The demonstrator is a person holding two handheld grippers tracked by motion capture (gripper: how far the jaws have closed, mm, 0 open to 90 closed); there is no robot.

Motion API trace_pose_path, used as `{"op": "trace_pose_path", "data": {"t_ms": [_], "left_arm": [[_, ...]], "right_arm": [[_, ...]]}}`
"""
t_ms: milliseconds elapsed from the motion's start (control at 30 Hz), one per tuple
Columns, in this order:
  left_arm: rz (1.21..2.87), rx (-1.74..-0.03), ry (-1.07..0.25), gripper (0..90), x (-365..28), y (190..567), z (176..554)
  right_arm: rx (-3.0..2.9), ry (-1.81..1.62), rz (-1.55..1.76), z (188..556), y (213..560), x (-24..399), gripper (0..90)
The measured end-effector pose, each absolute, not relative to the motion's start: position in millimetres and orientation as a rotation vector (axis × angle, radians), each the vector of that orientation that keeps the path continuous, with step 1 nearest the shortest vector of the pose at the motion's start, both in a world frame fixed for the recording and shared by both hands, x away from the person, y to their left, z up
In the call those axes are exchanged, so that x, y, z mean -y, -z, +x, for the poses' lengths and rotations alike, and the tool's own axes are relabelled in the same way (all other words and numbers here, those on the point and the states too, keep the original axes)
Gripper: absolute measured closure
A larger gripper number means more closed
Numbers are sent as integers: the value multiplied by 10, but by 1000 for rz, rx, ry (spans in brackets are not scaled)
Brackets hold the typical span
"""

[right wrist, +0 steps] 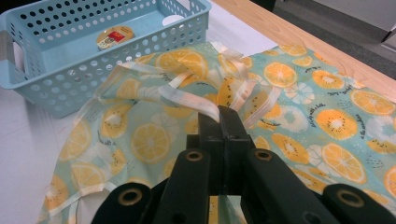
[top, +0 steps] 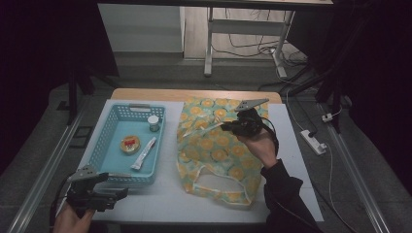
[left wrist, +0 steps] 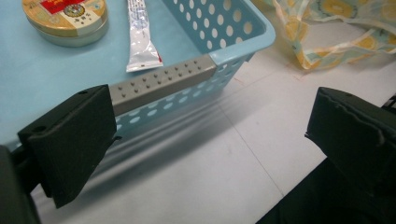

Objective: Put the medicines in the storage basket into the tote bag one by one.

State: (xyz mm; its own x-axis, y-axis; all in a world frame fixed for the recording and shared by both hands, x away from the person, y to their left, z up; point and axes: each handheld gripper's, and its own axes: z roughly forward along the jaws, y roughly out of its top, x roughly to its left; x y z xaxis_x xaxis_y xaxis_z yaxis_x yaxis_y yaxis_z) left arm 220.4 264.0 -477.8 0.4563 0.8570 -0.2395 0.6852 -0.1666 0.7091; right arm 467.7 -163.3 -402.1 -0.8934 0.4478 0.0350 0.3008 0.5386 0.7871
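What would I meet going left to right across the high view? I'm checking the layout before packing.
Left gripper → basket → tin → sachet → bag → right gripper → power strip

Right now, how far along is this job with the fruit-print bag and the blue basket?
Early, it seems. Done: the right gripper has pinched a strap of the fruit-print bag and lifts it. In hand: the left gripper hangs open at the blue basket's near corner, holding nothing. Left: the round tin, the sachet and the small jar all lie in the basket, probably to be packed.
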Motion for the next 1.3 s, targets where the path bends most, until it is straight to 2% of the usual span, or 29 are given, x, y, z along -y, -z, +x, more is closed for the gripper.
{"op": "trace_pose_path", "data": {"t_ms": [267, 700, 1033, 1300], "left_arm": [[1961, -1264, -264, 0, -2626, 4704, 2339], [1975, -1252, -340, 0, -2656, 4639, 2643], [1989, -1231, -285, 0, -2707, 4629, 2906], [1970, -1239, -319, 0, -2767, 4648, 3114]], "right_arm": [[-2601, -1277, 643, 4683, 4030, 1636, 900], [-2601, -1277, 646, 4683, 4034, 1638, 900], [-2598, -1282, 645, 4683, 4031, 1639, 900], [-2598, -1283, 643, 4686, 4033, 1641, 900]]}}
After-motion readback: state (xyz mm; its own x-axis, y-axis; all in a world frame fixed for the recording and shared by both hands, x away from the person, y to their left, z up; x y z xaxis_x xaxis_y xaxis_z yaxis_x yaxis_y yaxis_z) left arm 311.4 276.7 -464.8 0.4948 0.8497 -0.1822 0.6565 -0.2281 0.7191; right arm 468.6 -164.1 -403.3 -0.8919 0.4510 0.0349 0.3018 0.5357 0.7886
